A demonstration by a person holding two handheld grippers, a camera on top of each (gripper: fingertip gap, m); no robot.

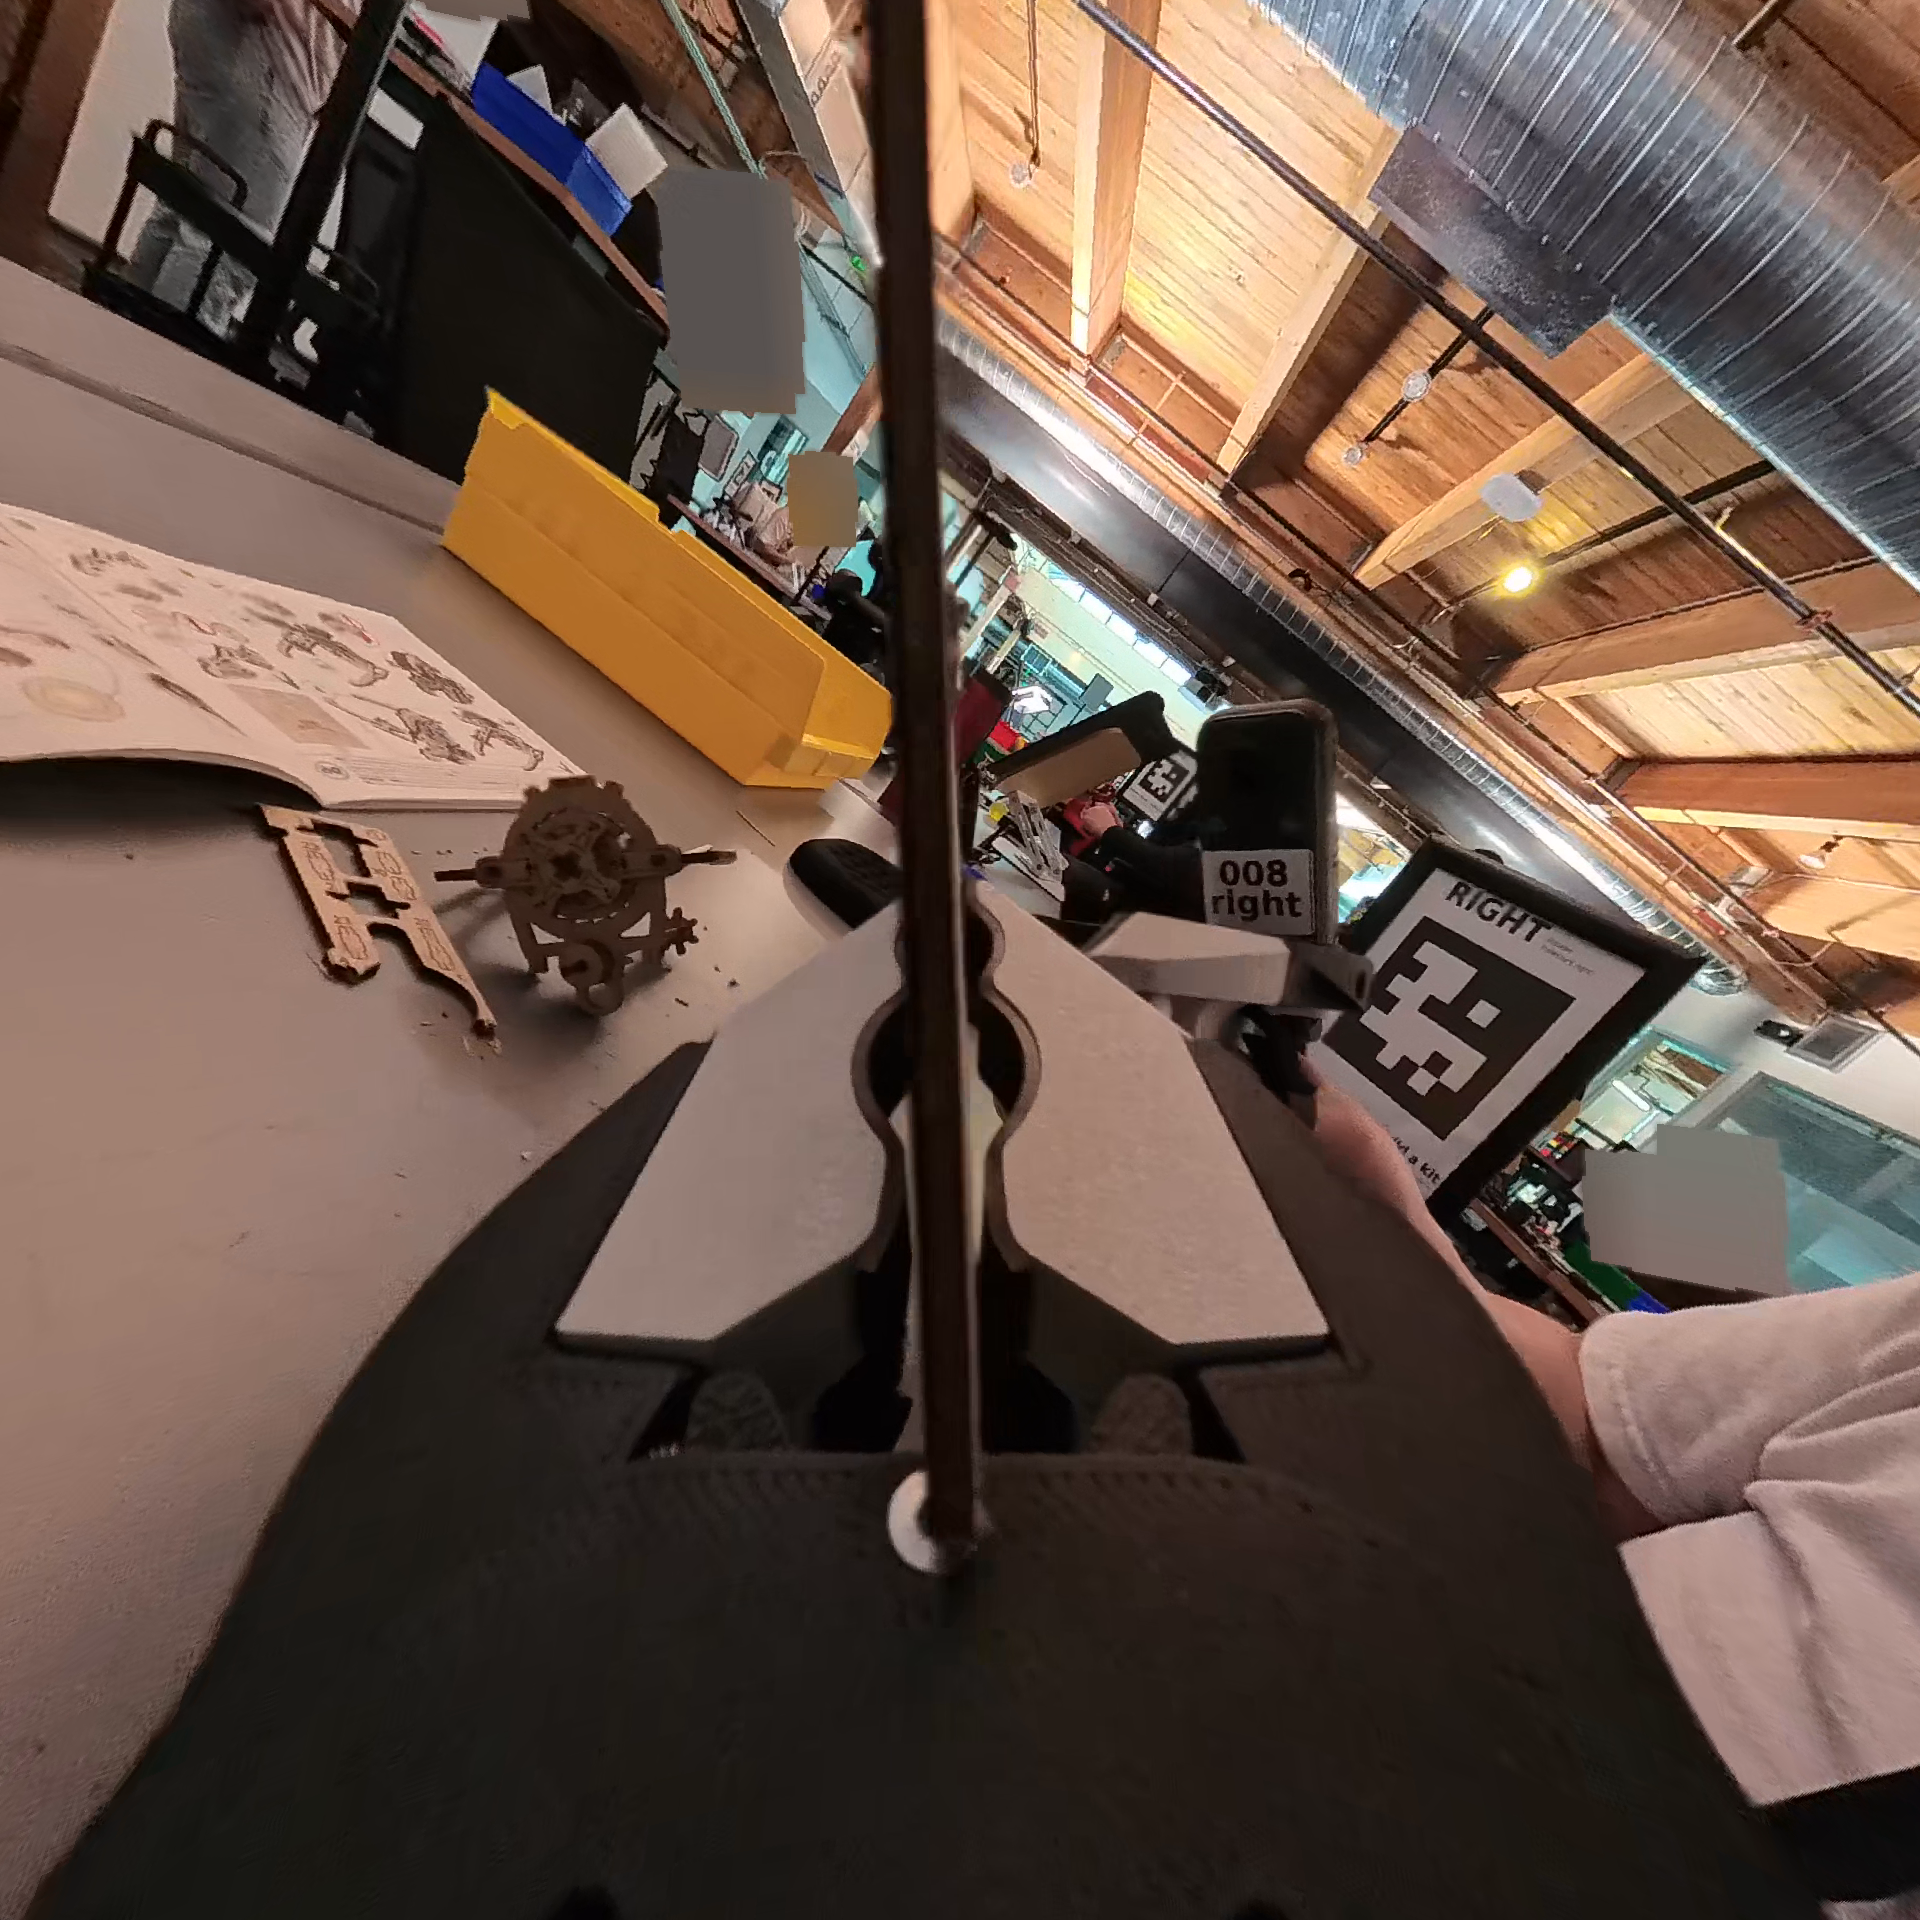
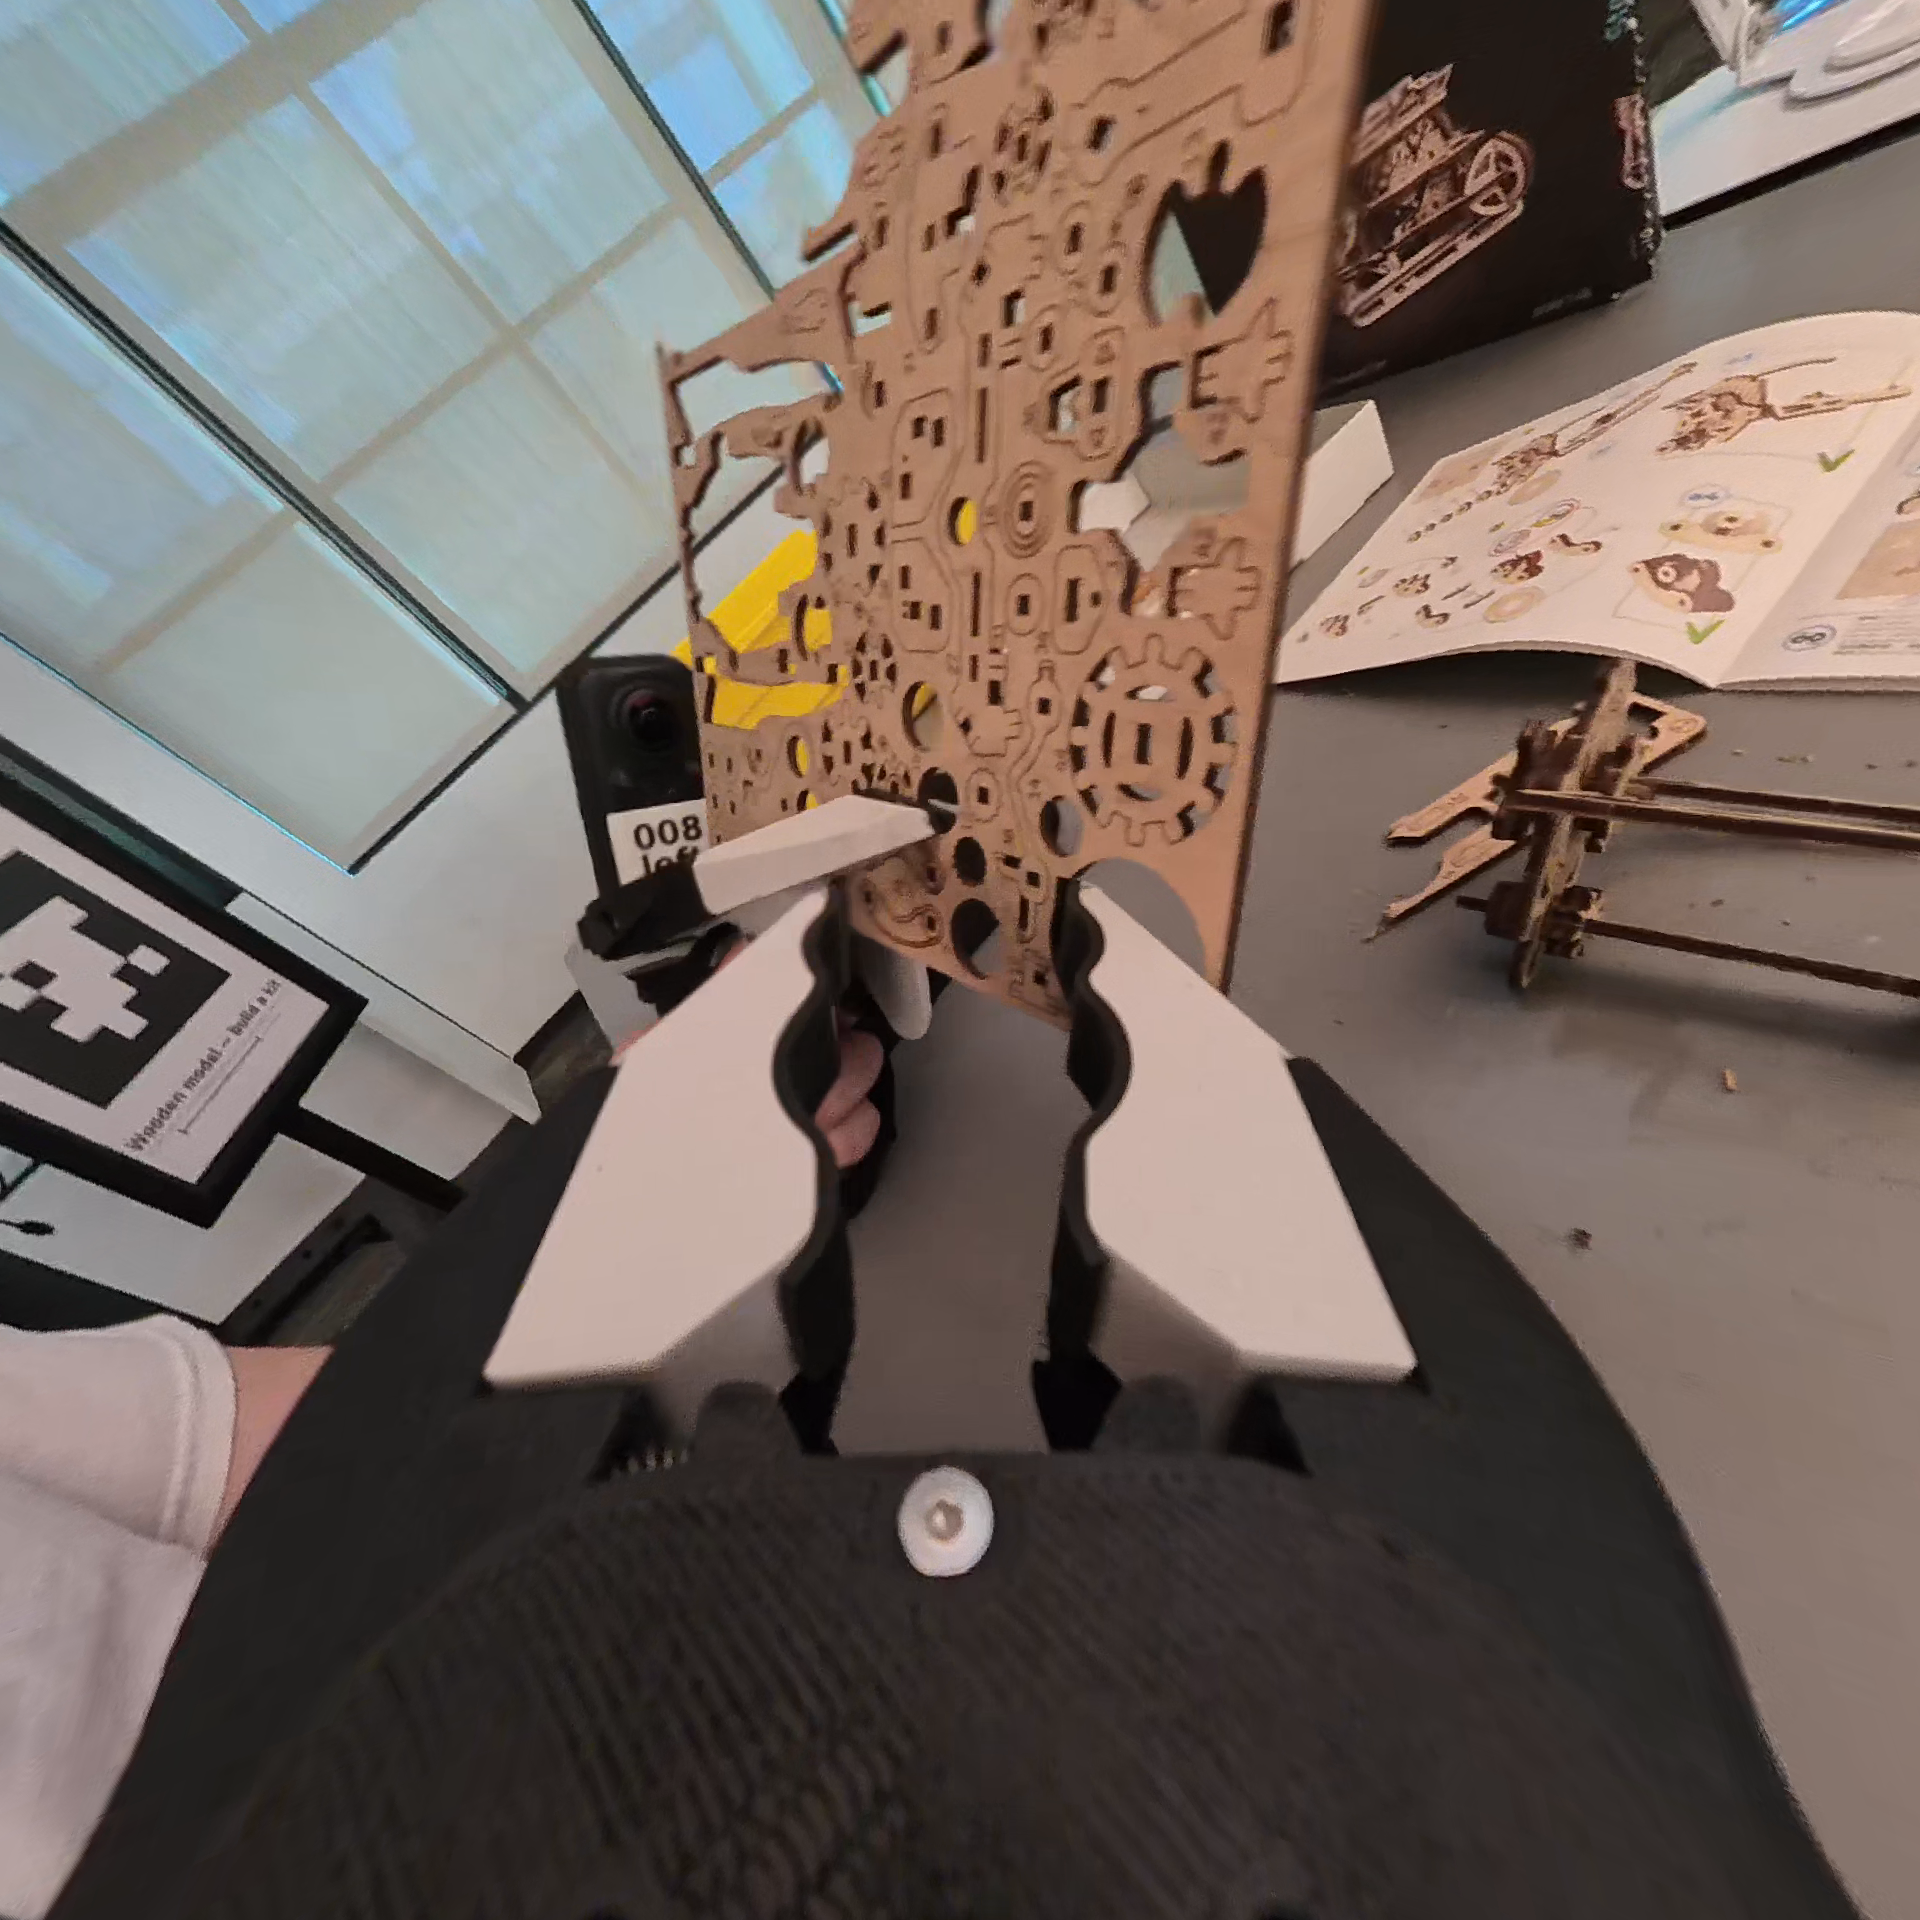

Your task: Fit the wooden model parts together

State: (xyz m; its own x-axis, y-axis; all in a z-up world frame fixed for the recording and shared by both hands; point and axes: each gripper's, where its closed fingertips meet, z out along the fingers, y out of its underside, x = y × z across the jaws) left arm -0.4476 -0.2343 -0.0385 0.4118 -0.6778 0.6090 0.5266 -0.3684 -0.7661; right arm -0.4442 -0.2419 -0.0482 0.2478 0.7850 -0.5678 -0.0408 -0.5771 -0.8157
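- Two grippers are in play: the left gripper [image 1: 940, 935] is clenched on the laser-cut wooden sheet [image 2: 1039, 499], which its own camera sees edge-on as a thin dark line running up the middle of the view.
- From the right wrist view the sheet stands nearly upright above the grey table [image 2: 1558, 1195], leaning a little, with gear and slot shapes cut through it and several holes where parts are gone.
- In that same view the left gripper grips the sheet near its lower left edge, one white finger [image 2: 821, 847] lying across the face.
- The right gripper [image 2: 951, 940] is released, its jaws spread wide with the sheet's lower edge just beyond the tips; whether they touch it I cannot tell.
- A partly built wooden model [image 1: 587, 888] with a round geared body and thin axles rests on the table, well apart from the sheet, to the right in the right wrist view.
- Just left of the model in the left wrist view lies a flat scrap of cut wood [image 1: 379, 914], with small crumbs scattered near it.
- An open instruction booklet [image 2: 1662, 509] lies beyond the model.
- A yellow bin [image 1: 665, 613] sits farther back on the table.
- A dark product box [image 2: 1475, 177] stands at the far side, behind the sheet.
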